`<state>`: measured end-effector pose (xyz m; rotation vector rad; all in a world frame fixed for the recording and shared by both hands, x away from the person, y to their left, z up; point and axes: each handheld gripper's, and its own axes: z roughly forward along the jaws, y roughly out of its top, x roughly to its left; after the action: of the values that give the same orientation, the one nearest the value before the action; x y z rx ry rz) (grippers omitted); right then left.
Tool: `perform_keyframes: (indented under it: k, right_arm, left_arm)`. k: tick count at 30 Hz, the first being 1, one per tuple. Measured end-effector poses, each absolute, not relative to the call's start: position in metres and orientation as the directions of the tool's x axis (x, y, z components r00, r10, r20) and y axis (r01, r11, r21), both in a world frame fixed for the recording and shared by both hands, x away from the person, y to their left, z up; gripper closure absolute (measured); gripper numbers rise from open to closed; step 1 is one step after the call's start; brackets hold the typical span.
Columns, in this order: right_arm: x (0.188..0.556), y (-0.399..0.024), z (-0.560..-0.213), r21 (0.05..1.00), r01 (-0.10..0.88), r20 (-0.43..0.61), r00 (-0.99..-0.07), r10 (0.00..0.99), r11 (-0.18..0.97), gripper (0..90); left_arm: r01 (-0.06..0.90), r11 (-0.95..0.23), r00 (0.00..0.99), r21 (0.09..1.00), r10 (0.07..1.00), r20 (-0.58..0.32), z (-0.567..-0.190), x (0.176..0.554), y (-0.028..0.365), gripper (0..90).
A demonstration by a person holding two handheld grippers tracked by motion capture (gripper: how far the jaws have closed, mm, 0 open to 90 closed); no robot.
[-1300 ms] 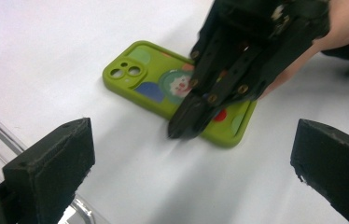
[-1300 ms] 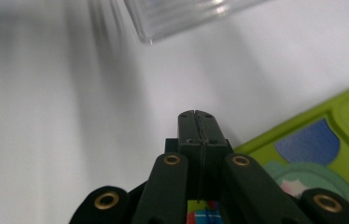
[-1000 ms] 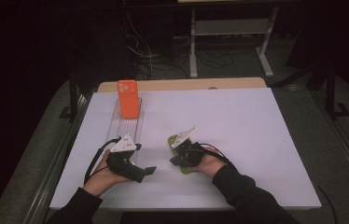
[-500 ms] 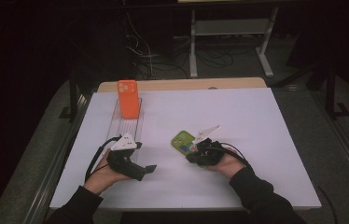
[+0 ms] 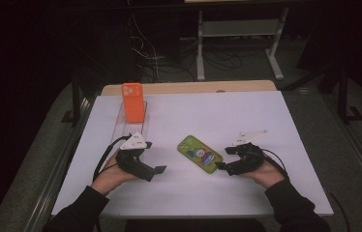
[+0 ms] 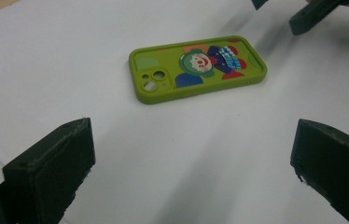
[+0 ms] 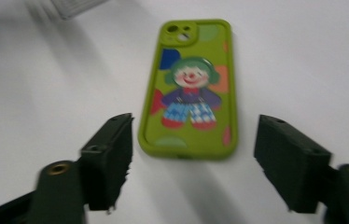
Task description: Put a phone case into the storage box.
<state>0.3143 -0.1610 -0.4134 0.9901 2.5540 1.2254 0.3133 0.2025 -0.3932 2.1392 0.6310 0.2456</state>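
My right gripper (image 5: 223, 162), jaws just opened wide and empty, sits at the case's 4 o'clock end; my left gripper (image 5: 156, 162) rests open. The green phone case (image 5: 200, 153) lies released mid-table, long axis 10-to-4 o'clock, camera cutout toward 10. Next, I judge: withdraw cleanly. At 11 o'clock stands the orange case (image 5: 132, 101).

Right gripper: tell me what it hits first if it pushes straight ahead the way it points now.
Most likely the green phone case. The right gripper points along the white table at the case's near short end, its jaws open, having just been opening, with nothing between them. How high the jaws ride is unclear.
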Motion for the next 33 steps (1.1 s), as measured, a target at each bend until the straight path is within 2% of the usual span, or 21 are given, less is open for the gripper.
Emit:
perform_keyframes:
  k: [4,10,15,19,28,33]
  right_arm:
    - [0.303,-0.176,-0.419,0.744,0.504,0.121,-0.748,0.653,0.438,12.5]
    - [0.291,-0.19,-0.429,0.738,0.529,0.142,-0.728,0.67,0.418,2.6]
    - [0.29,-0.194,-0.43,0.734,0.537,0.141,-0.719,0.68,0.415,1.9]
    - [0.294,-0.19,-0.422,0.728,0.544,0.142,-0.716,0.684,0.418,1.6]
    - [0.321,-0.163,-0.409,0.672,0.598,0.163,-0.695,0.701,0.437,2.1]
    - [0.335,-0.141,-0.41,0.669,0.587,0.149,-0.708,0.69,0.457,3.6]
  left_arm:
    - [0.34,-0.492,0.854,0.802,0.519,-0.043,-0.392,0.32,0.202,0.0]
    - [0.338,-0.483,0.853,0.808,0.52,-0.046,-0.391,0.322,0.201,0.0]
    - [0.327,-0.486,0.853,0.81,0.522,-0.031,-0.392,0.318,0.204,0.0]
    - [0.349,-0.471,0.844,0.81,0.533,-0.053,-0.393,0.316,0.205,0.0]
    - [0.337,-0.479,0.854,0.81,0.518,-0.049,-0.393,0.315,0.206,0.0]
    - [0.337,-0.473,0.853,0.814,0.519,-0.052,-0.391,0.315,0.205,0.0]
